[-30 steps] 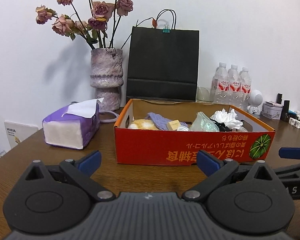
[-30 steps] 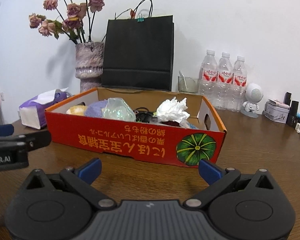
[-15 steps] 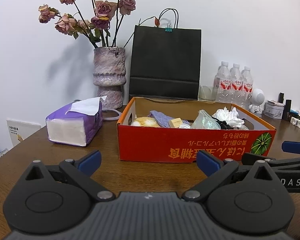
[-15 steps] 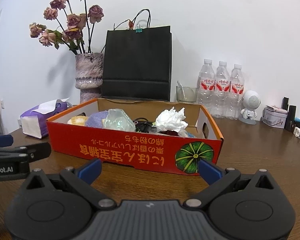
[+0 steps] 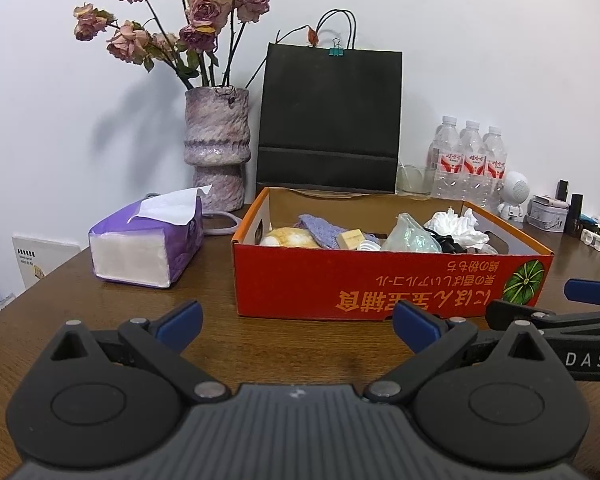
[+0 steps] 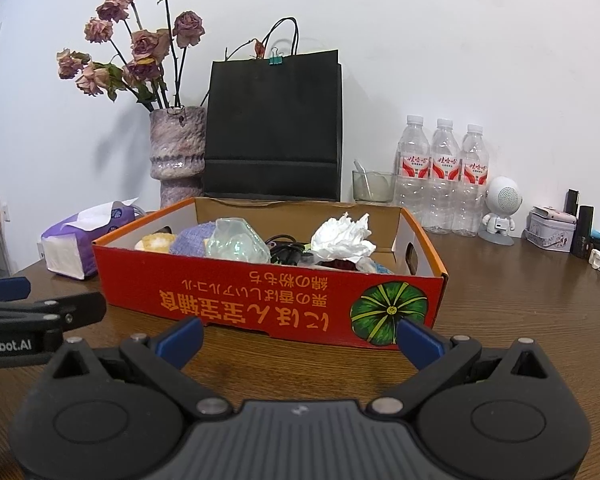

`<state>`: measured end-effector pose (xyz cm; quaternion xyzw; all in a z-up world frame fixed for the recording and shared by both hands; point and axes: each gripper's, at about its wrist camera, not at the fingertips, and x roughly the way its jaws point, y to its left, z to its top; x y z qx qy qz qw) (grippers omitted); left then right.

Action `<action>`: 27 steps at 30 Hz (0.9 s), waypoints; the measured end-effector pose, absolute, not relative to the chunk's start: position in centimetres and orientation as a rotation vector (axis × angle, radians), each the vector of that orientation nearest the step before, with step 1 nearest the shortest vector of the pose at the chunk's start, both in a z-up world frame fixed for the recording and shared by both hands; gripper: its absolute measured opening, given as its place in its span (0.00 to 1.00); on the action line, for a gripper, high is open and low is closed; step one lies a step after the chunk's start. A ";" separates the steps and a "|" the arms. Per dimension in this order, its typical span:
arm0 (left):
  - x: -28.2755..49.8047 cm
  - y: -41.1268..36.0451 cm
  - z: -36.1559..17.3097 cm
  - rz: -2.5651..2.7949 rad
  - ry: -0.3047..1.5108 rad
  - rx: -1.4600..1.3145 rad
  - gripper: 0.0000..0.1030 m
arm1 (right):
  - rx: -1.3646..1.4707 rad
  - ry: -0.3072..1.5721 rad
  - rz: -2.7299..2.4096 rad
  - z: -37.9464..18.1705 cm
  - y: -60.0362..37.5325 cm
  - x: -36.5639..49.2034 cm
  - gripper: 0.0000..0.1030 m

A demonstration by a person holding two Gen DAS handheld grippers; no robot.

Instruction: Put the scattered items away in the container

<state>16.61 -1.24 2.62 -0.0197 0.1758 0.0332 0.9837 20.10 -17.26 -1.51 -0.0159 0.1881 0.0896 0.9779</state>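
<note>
A red cardboard box (image 5: 380, 284) (image 6: 260, 300) with orange lettering and a green pumpkin picture stands on the brown table. Inside lie a crumpled white tissue (image 6: 342, 236), a clear plastic bag (image 6: 238, 242), a purple knit cloth (image 5: 320, 230), a bread-like bun (image 5: 288, 237), a small tan block (image 5: 350, 239) and a black cable (image 6: 286, 248). My left gripper (image 5: 298, 322) is open in front of the box's near wall, nothing between its fingers. My right gripper (image 6: 300, 334) is likewise open and holds nothing. Each gripper shows at the other view's edge.
A purple tissue pack (image 5: 148, 248) lies left of the box. Behind stand a vase of dried roses (image 5: 216, 148), a black paper bag (image 5: 328, 120), three water bottles (image 6: 442, 176), a glass (image 6: 372, 186), a white robot figure (image 6: 500, 210) and small items (image 6: 552, 228) at far right.
Both grippers have drawn back a little from the box and risen slightly; the box looks smaller and lower in each view. Both stay open and hold nothing.
</note>
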 end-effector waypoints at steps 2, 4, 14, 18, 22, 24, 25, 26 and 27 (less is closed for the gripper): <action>16.6 -1.4 2.6 0.068 0.351 -0.032 1.00 | -0.033 0.378 0.181 -1.5 -17.2 20.1 1.00; 16.6 -1.5 2.6 0.068 0.350 -0.029 1.00 | -0.033 0.378 0.180 -1.5 -17.2 20.1 1.00; 16.4 -1.6 2.7 0.065 0.336 -0.023 1.00 | -0.035 0.380 0.181 -1.6 -17.1 20.1 1.00; 16.4 -1.6 2.7 0.065 0.336 -0.027 1.00 | -0.036 0.382 0.180 -1.6 -17.2 20.1 1.00; 16.2 -1.6 2.7 0.068 0.328 -0.025 1.00 | -0.038 0.381 0.181 -1.6 -17.1 20.1 1.00; 16.1 -1.7 2.7 0.069 0.322 -0.020 1.00 | -0.038 0.381 0.181 -1.6 -17.1 20.1 1.00; 16.1 -1.8 2.8 0.070 0.320 -0.017 1.00 | -0.038 0.381 0.181 -1.6 -17.1 20.1 1.00; 16.1 -1.8 2.8 0.071 0.318 -0.014 1.00 | -0.038 0.381 0.181 -1.6 -17.1 20.1 1.00; 16.1 -1.8 2.8 0.072 0.317 -0.011 1.00 | -0.038 0.381 0.181 -1.6 -17.1 20.1 1.00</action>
